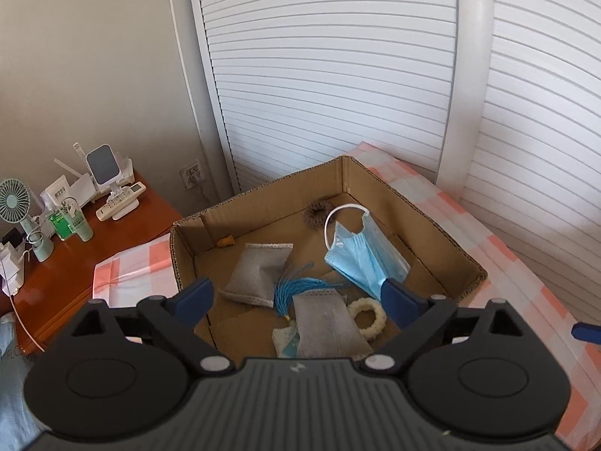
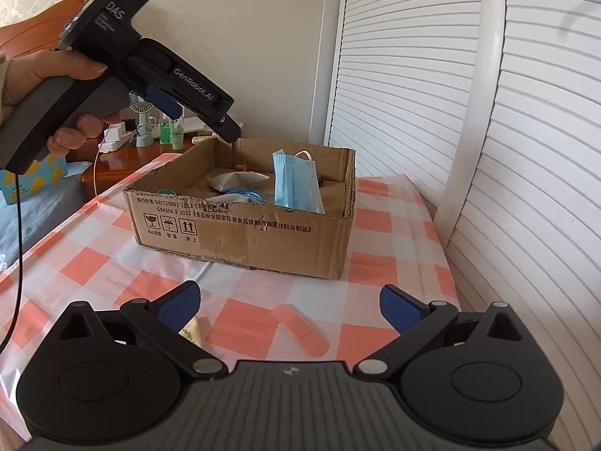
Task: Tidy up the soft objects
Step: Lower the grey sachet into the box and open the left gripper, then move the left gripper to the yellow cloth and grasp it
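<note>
Over the cardboard box (image 1: 379, 184), your left claw (image 1: 296, 297) hangs wide open w/ nothing held; blue mask (image 1: 362, 251) lies inside. Right claw (image 2: 289, 302), also spread and empty, hovers above the plaster (image 2: 300, 329) on the checked surface (image 2: 112, 240). Next: prob. lower, pinch it flat.

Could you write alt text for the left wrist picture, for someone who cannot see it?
The open left tool hovers over a cardboard box holding a blue face mask, two grey pouches, a blue tassel and two scrunchies. The box sits on a checked cloth.
</note>
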Demonstrator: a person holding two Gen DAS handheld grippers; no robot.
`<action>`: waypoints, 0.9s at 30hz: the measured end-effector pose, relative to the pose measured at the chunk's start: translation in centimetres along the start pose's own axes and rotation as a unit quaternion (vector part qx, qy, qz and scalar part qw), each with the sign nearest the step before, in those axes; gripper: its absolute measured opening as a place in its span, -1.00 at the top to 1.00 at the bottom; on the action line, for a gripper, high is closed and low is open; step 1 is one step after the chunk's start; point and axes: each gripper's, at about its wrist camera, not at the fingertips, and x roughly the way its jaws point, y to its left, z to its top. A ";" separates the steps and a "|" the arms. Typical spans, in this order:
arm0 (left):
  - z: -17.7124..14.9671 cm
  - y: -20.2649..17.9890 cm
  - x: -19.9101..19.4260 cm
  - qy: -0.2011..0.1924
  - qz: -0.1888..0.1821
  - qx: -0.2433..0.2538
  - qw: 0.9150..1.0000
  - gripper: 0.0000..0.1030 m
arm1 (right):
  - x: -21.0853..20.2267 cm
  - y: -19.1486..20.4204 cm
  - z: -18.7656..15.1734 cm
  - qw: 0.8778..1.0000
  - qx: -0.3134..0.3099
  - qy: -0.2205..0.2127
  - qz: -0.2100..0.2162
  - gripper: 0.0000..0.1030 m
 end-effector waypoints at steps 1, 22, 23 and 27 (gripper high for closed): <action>-0.6 -0.1 -0.7 -0.002 -0.001 0.004 1.000 -0.86 | -0.1 0.1 -0.1 1.000 0.000 0.001 0.000 -1.00; -12.5 -4.9 -7.7 -0.001 -0.015 -0.001 1.000 -0.94 | -0.5 0.4 -4.2 0.998 0.006 0.062 -0.028 -1.00; -12.8 -5.0 -7.5 0.002 -0.018 -0.003 1.000 -0.94 | -0.5 0.3 -4.4 0.998 0.006 0.064 -0.027 -1.00; -13.9 -5.5 -6.8 0.017 -0.031 -0.008 0.999 -0.94 | -0.1 -0.3 -4.9 0.997 0.007 0.069 -0.017 -1.00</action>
